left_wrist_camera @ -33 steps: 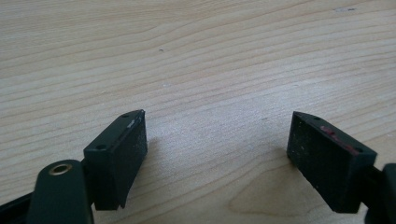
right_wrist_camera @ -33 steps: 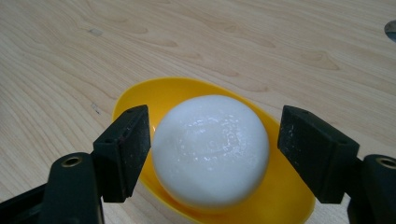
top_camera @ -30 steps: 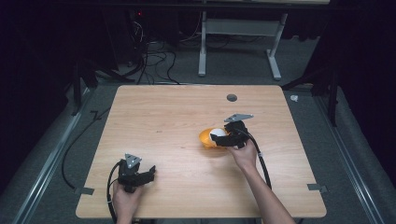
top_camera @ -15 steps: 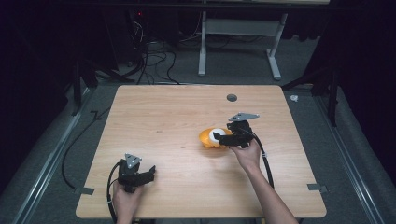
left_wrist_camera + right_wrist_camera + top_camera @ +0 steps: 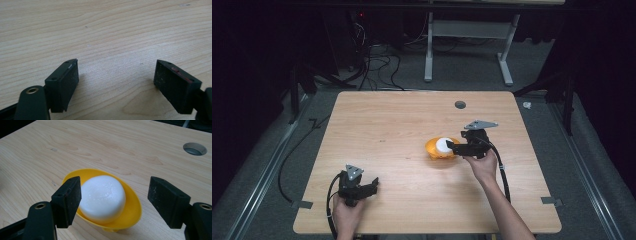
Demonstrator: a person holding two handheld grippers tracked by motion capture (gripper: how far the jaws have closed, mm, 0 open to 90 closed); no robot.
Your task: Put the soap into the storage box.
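A yellow bowl (image 5: 435, 149) (image 5: 130, 210) sits right of the table's middle with a round white puck-shaped object (image 5: 443, 145) (image 5: 103, 196) inside it. My right gripper (image 5: 452, 147) (image 5: 115, 200) hovers just right of the bowl, open, its jaws spread wide on either side of the white object without touching it. My left gripper (image 5: 371, 187) (image 5: 116, 85) rests low near the front left of the wooden table (image 5: 387, 125), open, with bare wood between its jaws.
A round cable hole (image 5: 460, 104) (image 5: 194, 148) lies in the tabletop behind the bowl. Cables trail from both grippers toward the front edge. Beyond the table stand a white desk frame (image 5: 467, 45) and floor cables (image 5: 372, 65).
The right gripper has shifted slightly right and back from the bowl. The left gripper has stayed still.
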